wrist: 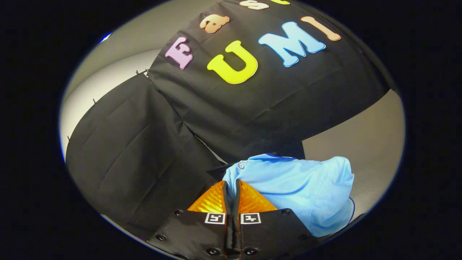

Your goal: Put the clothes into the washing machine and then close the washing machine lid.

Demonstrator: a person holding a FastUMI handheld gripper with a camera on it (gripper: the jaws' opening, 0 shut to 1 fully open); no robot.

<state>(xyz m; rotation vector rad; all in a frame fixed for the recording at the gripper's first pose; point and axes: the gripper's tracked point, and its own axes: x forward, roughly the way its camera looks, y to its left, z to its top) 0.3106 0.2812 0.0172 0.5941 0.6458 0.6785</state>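
Note:
A light blue polo shirt (303,187) with a small button at its collar is bunched up just ahead of my fingers and spreads off to their right. My gripper (231,185) is shut on the shirt: the two fingers stand almost together, and a thin fold of blue cloth runs down into the narrow slit between their tips. The shirt hangs raised in front of the black booth wall (151,144), with nothing under it in view.
The black cloth wall fills the space beyond and left of the fingers. A plain grey surface (368,137) lies beyond the shirt to the right, and a pale wall (108,79) shows past the cloth's left end.

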